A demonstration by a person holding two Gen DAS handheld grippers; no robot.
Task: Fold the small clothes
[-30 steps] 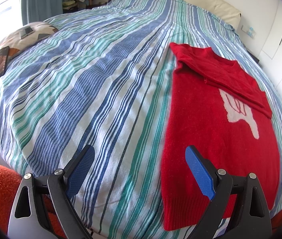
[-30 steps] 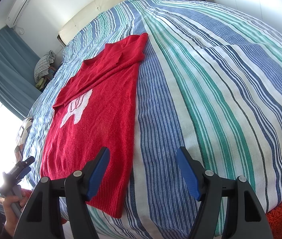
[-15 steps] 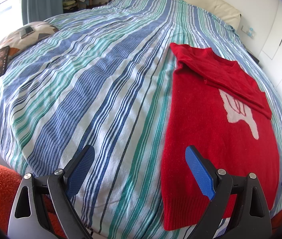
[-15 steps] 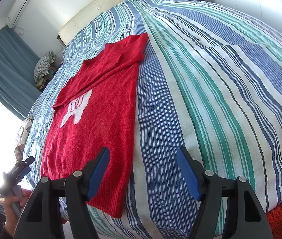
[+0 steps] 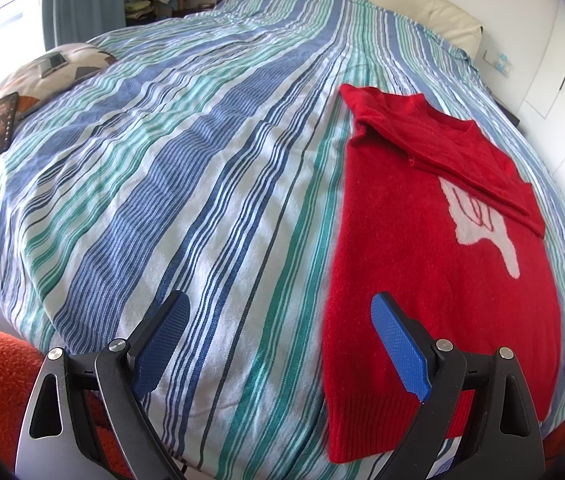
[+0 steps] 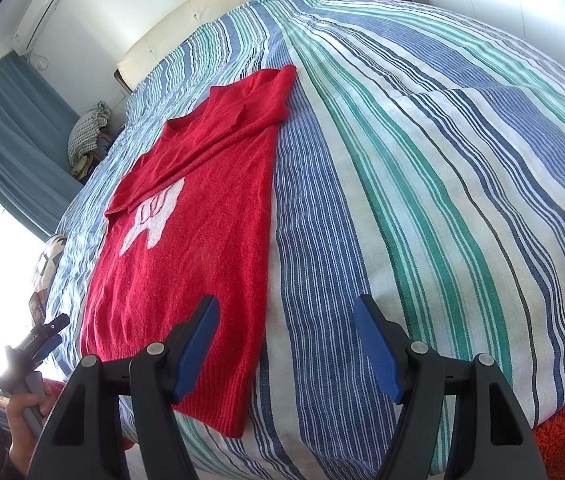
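A: Where does the red sweater (image 5: pixel 434 248) lie from the two grippers?

B: It lies flat on the striped bedspread (image 5: pixel 186 168), its long axis running from the ribbed hem at the bed's near edge up toward the cream headboard (image 5: pixel 366 4), with both sleeves already folded across the chest. The hem sits just beyond both sets of jaws.

A: And the jaws?

B: The left gripper (image 5: pixel 278 344) hovers with jaws spread and empty, off the hem's left corner. The right gripper (image 6: pixel 286 344) is likewise spread and empty, off the hem's right corner.

A: So which hand is nearer?

B: Neither, clearly; each inner jaw overlaps its own corner of the hem. The next fold likely takes both corners toward the headboard.
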